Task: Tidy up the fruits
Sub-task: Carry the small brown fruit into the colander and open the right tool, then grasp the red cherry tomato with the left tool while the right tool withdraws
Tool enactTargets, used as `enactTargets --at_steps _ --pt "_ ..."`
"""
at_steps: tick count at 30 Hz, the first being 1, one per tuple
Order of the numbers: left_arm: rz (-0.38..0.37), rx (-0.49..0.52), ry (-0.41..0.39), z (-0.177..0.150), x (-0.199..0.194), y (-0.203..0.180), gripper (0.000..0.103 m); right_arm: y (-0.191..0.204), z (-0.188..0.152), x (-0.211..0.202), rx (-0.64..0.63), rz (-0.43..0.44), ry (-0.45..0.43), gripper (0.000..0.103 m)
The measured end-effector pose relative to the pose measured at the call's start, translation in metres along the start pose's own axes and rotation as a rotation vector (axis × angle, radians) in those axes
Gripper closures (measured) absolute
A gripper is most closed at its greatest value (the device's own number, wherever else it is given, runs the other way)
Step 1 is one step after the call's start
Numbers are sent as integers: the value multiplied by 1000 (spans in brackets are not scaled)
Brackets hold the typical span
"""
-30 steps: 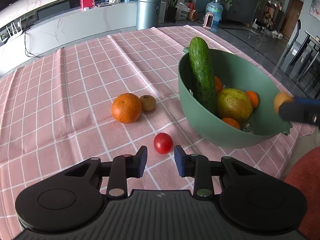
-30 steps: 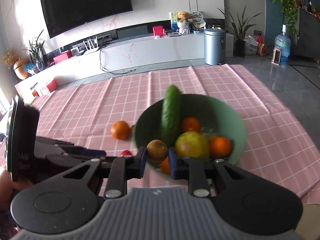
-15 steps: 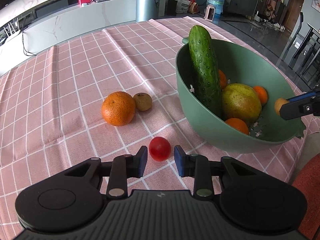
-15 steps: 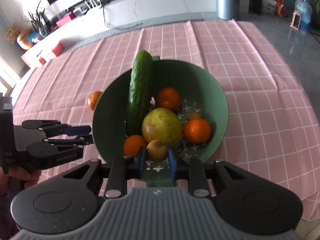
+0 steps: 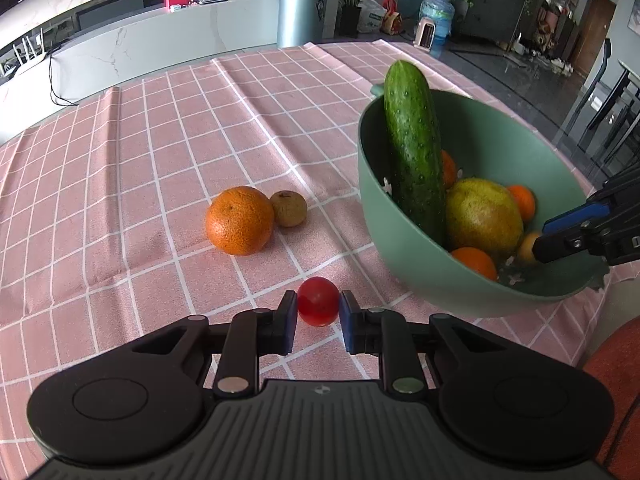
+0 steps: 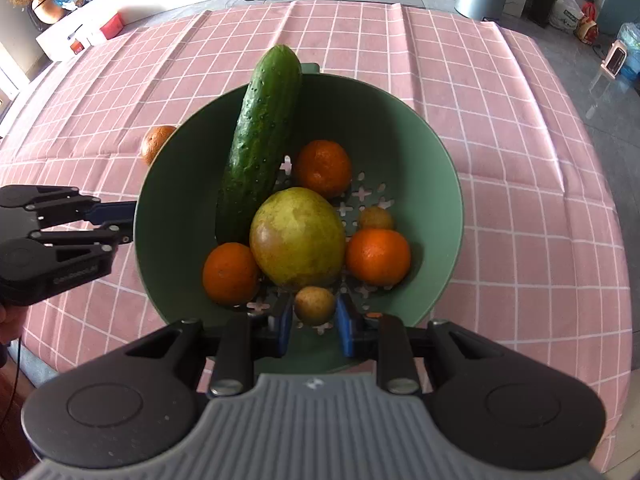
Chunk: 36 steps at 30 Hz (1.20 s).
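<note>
Our left tongs have just squeezed shut on the tomato, low on the desk; the bowl sits right of it. Our right tongs pinch a small fruit over the bowl's near edge.

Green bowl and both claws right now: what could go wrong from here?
Left claw pinches the cherry tomato near its tips; it may squirt out or bruise. Right claw holds a small brown fruit low in the green bowl; releasing could nudge the pear and leaning cucumber.
</note>
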<state>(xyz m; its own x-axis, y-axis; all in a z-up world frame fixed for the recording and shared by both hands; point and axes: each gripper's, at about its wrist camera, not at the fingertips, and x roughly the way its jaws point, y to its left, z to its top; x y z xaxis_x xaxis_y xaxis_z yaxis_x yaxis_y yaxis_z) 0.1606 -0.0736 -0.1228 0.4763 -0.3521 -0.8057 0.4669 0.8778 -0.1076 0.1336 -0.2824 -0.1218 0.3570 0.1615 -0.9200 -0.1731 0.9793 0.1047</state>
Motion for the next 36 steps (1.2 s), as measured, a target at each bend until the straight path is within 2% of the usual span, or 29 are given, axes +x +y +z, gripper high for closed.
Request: enactTargets --at_steps 4,8,10,14,16,18,21,25,31,34,35,36 --pt "-37 -43 -27 4 -18 1 79 -1 -1 -5 0 3 -17 82" --pt "-108 -86 -62 14 -41 -4 79 -1 -6 -15 23 14 -55 82" --pt "-124 -81 -72 20 -50 -10 79 -2 -10 -21 37 26 -79 82" --pt "-91 -37 -76 32 -58 -26 79 -2 -20 -35 49 31 -138 82" --pt "-128 -42 -87 38 -62 -30 92 -3 -24 -40 56 26 -161 82" --pt "-171 -47 -90 44 -64 -35 92 -6 -28 -44 66 18 -177 82" --pt "-203 -2 -99 51 -64 -54 92 -11 -33 -47 86 25 -193 82" --pt "-210 29 -81 54 -52 -66 92 -13 -34 -48 99 41 -205 82" --pt "-186 -23 -55 52 -46 -51 92 -15 -37 -44 104 63 -210 82" --pt "-171 -21 -40 45 -55 -41 88 -10 -40 -46 96 92 -219 82" --pt "-166 -11 -26 39 -58 -38 84 -6 -42 -48 92 105 -225 81" --pt "-154 0 -5 32 -59 -35 76 -3 -44 -50 90 113 -230 81"
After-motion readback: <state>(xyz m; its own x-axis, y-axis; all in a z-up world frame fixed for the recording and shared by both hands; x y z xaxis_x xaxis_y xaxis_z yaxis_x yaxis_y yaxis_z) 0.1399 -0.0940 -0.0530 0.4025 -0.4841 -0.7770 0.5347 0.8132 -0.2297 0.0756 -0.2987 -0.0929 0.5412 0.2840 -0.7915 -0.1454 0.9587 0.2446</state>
